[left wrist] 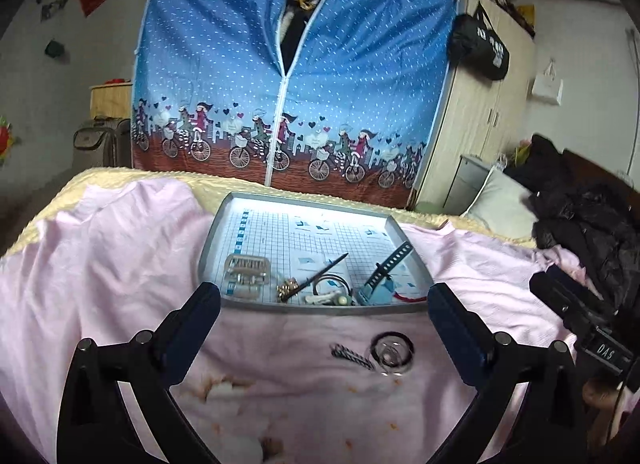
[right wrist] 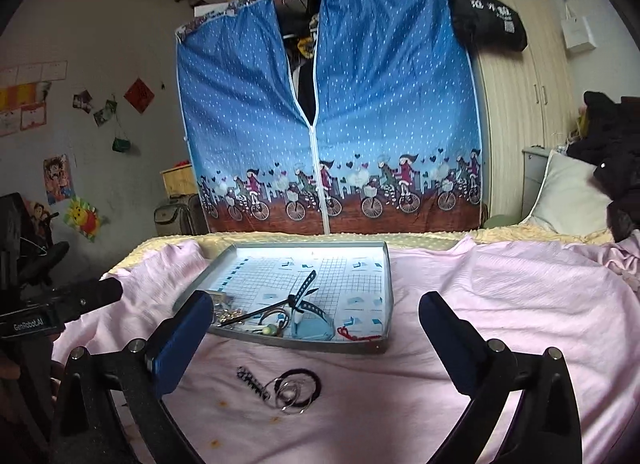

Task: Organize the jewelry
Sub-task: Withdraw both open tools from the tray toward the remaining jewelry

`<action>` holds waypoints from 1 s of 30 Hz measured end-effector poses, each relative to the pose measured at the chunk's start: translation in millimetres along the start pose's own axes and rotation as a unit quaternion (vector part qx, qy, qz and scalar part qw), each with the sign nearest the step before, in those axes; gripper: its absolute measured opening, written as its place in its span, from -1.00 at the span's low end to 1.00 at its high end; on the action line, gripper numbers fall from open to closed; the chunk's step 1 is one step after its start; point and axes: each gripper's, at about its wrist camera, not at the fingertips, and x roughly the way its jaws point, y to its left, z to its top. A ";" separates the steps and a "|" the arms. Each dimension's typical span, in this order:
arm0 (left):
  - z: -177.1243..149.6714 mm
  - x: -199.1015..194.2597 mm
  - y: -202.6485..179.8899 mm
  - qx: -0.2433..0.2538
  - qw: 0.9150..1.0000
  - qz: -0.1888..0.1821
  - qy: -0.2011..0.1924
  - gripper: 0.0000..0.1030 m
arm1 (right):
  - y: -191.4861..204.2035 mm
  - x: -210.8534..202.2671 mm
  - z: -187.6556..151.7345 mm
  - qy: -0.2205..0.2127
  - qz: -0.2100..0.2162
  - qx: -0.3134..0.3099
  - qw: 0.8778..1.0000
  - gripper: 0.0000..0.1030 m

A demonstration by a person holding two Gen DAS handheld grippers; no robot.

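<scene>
A soft pink sheet [left wrist: 120, 264] covers the bed, and it is full of wrinkles. On it sits a flat grey tray [left wrist: 208, 248] with raised edges and a white floor marked with a grid of squares.

The left gripper [left wrist: 324, 304] has its jaws wide apart with nothing between them. The tray's near edge lies just past the jaw tips. Inside the tray, close to the left jaw, is a small clear box [left wrist: 246, 268]. Next to it is a thin dark stick [left wrist: 316, 276] with a gold end, slanting up and to the right. A dark strap [left wrist: 390, 262] with holes also slants up to the right, with a pale blue piece [left wrist: 378, 294] at its low end. A red string [left wrist: 410, 298] lies near the right jaw.

On the sheet, between the jaws and nearer than the tray, lie a round black hair tie [left wrist: 392, 346] with shiny rings [left wrist: 390, 360] on it, and a small dark clip [left wrist: 352, 356] just to its left.

The right gripper [right wrist: 316, 328] also has its jaws wide apart and holds nothing. From it, the hair tie [right wrist: 300, 386] and clip [right wrist: 252, 382] lie between the jaws, nearer the left one.
</scene>
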 end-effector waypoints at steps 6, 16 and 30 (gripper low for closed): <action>-18.6 -48.3 -5.5 0.000 1.000 0.007 -0.027 0.97 | 12.4 -41.5 -17.1 -0.008 -0.005 0.004 1.000 1.00; -56.4 -91.8 -25.0 0.029 0.999 0.016 -0.011 0.97 | 39.8 -86.3 -46.9 0.014 -0.024 -0.011 1.000 1.00; -79.3 -91.3 -31.4 0.022 0.998 0.050 0.032 0.97 | 53.6 -94.7 -62.7 0.041 -0.037 -0.027 0.998 1.00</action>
